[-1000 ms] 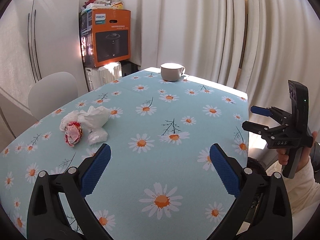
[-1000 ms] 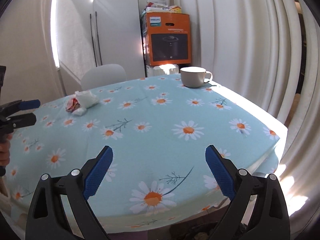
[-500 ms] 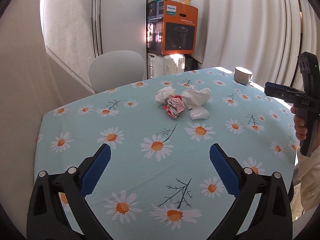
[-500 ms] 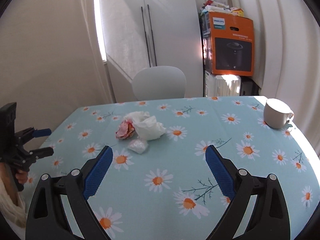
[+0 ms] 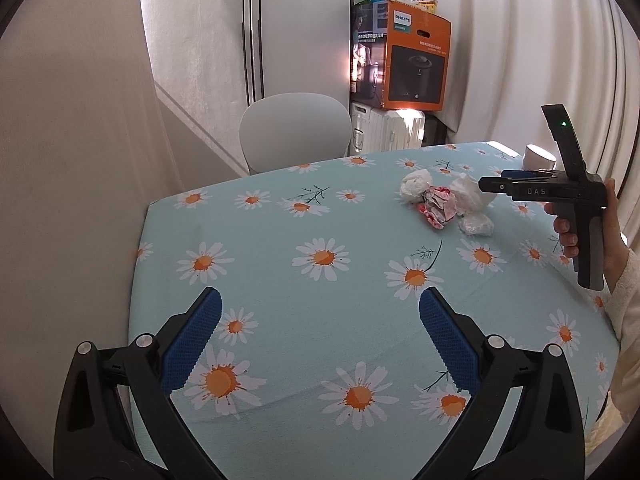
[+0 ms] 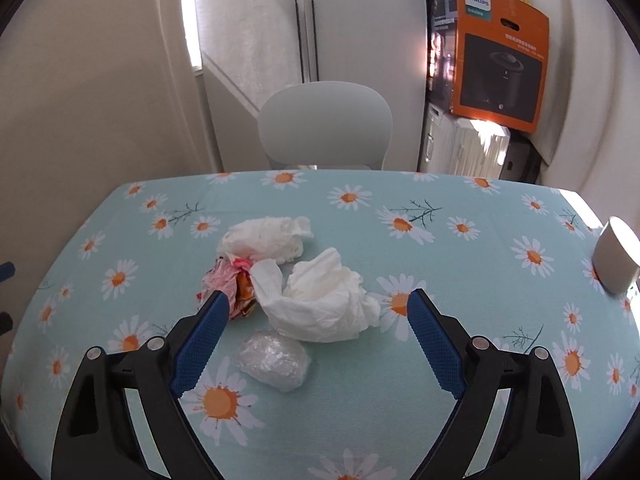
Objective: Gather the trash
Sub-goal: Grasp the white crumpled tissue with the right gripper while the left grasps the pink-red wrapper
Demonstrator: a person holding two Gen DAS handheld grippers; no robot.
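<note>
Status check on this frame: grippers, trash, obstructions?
Left gripper and right gripper: jaws open, empty. Trash pile untouched on tablecloth. Mug off to the side.

Mug (image 6: pixel 616 260): cut off by right frame edge, handle unseen; in the left wrist view partly hidden behind the right gripper (image 5: pixel 490 184). Left gripper (image 6: pixel 6 296): only fingertips visible at left frame edge. Orange box (image 6: pixel 500 56): small print illegible.

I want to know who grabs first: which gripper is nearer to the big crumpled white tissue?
Right. The right gripper hangs open just in front of the crumpled white tissue; the left gripper is open well back, near the table's other end.
</note>
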